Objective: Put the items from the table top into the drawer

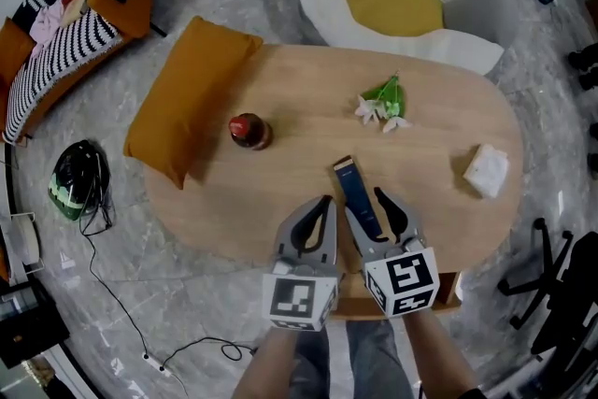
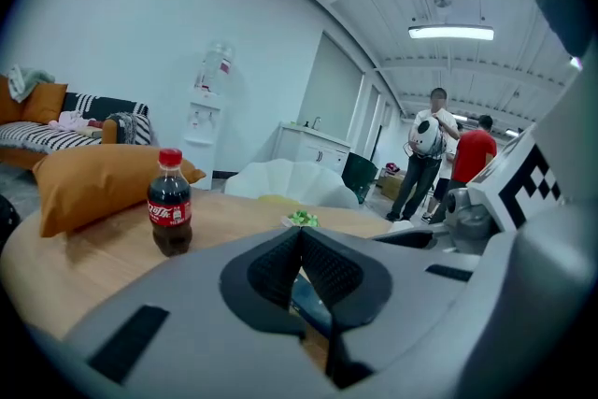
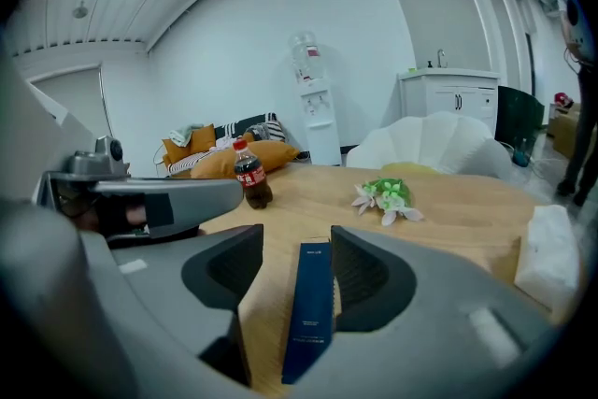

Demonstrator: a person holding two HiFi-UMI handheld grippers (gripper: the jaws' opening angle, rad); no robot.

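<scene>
The right gripper (image 3: 297, 238) has its jaws wide apart, with a slim dark-blue box (image 3: 311, 304) lying ungripped between them on the oval wooden table (image 3: 448, 210). The left gripper (image 2: 301, 234) is closed on nothing.

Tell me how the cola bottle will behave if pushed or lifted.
The cola bottle stands upright and narrow, so a high push would probably tip it. It looks filled nearly to the neck: likely heavy for its size. Its round body could roll once down.
</scene>
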